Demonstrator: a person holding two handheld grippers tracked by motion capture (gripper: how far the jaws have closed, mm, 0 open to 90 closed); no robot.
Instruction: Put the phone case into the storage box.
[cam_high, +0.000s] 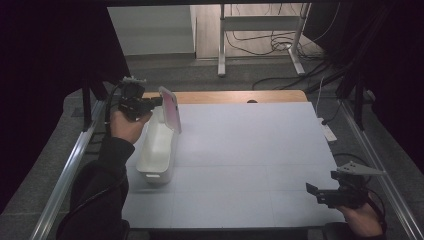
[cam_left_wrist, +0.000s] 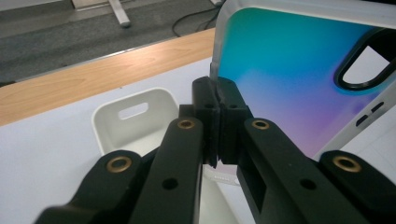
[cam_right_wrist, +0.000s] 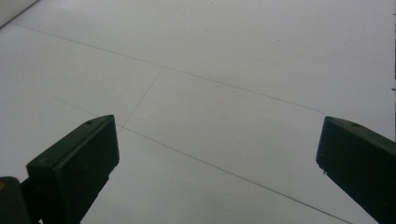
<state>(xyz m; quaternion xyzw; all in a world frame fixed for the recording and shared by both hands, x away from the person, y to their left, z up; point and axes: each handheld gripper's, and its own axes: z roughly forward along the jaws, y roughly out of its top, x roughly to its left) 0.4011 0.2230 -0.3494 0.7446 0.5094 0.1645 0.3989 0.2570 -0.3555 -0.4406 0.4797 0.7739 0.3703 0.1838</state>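
Observation:
A phone case with a pink-to-teal back and a clear rim hangs upright over the far end of a white bin. My left gripper is shut on the case's edge. In the left gripper view the black jaws pinch the rim of the case, with the bin's handle end below. My right gripper rests low at the table's near right corner, open, with nothing between its fingers.
The white table top has a wooden strip along its far edge. Metal rails run down both sides. A desk frame and loose cables lie on the floor beyond.

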